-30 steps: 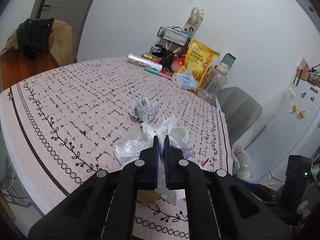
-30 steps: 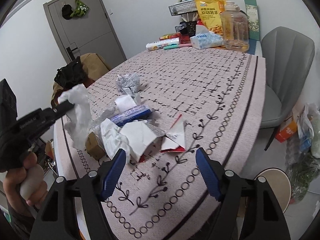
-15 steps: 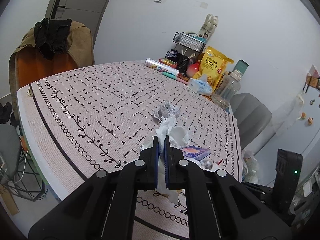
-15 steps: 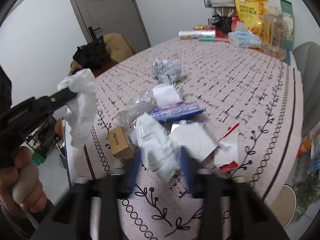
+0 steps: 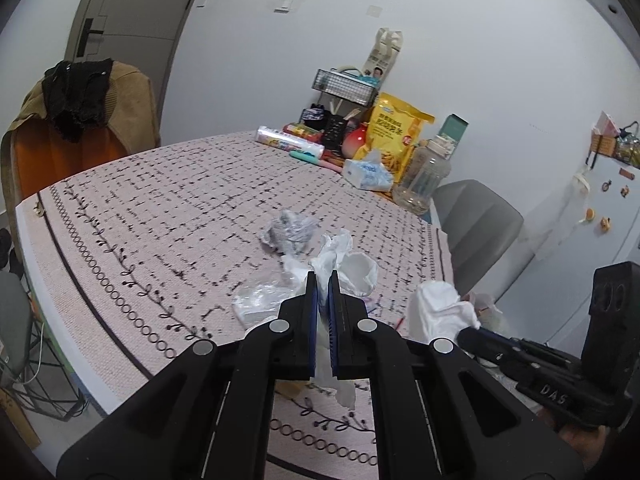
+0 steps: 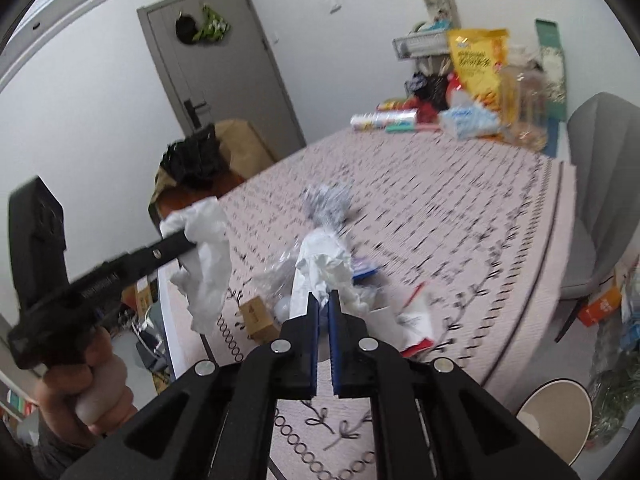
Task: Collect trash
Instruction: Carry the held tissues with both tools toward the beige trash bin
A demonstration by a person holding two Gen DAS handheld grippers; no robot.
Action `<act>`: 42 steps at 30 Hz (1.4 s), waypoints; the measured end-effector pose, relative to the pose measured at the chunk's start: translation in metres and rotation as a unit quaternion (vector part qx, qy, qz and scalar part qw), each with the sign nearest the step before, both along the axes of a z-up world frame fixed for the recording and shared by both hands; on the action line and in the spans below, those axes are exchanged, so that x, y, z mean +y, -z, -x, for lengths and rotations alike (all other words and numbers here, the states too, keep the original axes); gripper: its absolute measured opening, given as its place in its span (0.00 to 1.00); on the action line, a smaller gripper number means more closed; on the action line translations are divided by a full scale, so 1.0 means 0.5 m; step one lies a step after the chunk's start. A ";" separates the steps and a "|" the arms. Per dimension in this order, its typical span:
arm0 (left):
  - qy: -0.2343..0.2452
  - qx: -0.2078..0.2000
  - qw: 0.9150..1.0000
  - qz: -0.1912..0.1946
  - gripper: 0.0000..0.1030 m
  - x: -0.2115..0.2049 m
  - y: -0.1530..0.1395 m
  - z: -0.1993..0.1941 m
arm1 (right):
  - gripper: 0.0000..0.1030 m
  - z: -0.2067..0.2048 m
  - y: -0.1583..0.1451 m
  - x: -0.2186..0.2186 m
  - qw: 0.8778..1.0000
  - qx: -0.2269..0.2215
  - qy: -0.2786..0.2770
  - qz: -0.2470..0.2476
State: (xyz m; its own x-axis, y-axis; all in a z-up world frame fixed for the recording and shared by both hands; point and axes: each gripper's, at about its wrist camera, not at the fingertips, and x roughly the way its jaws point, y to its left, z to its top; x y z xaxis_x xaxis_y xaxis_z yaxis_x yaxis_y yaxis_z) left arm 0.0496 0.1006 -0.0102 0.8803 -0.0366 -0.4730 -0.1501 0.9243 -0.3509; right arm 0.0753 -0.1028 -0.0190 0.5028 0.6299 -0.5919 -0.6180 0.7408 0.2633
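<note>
Taking the oval table with the pink patterned cloth [image 5: 168, 208] as the landmark, the left gripper [image 5: 322, 280] hangs over its near edge with its jaws pressed together on a crumpled white tissue [image 6: 208, 256], which dangles clear of the cloth. To the right of it the right gripper [image 6: 324, 300] has its jaws pinched on a second crumpled white paper wad [image 6: 324, 264], held above the near-centre litter pile.

Still on the table, from left to right across that pile: a small brown cardboard box [image 6: 258, 316], a clear crinkled plastic wrapper [image 5: 260, 300], a crumpled grey printed paper ball [image 5: 290, 232] further in, a blue-and-white flat packet [image 6: 364, 268] and a red-and-white torn paper packet [image 6: 416, 320].

The step in hand looks like the lift-away after two pickups, one piece per gripper. No bin shows in either view, so the next move probably calls for carrying both wads off the table to wherever the trash goes, keeping the pinch firm on the loose paper, then returning for the rest.
</note>
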 end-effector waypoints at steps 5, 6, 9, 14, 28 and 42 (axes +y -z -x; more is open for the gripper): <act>0.024 -0.008 1.000 -0.004 0.05 -0.046 -0.014 -0.015 | 0.05 0.011 -0.032 -0.068 0.999 -0.018 0.033 -0.017; 0.030 -0.008 0.999 -0.006 0.05 -0.058 -0.016 -0.019 | 0.05 0.014 -0.036 -0.082 0.999 -0.021 0.039 -0.019; 0.045 -0.007 0.999 -0.008 0.05 -0.085 -0.021 -0.027 | 0.05 0.017 -0.043 -0.122 0.998 -0.027 0.059 -0.021; 0.071 -0.010 0.997 -0.015 0.05 -0.136 -0.032 -0.043 | 0.05 0.017 -0.043 -0.196 0.995 -0.027 0.097 -0.028; 0.146 0.009 0.989 -0.018 0.05 -0.304 -0.031 -0.134 | 0.05 -0.004 -0.004 -0.416 0.979 -0.012 0.203 -0.036; 0.223 0.069 0.972 -0.020 0.05 -0.522 0.047 -0.272 | 0.06 -0.060 0.138 -0.601 0.952 0.044 0.302 -0.024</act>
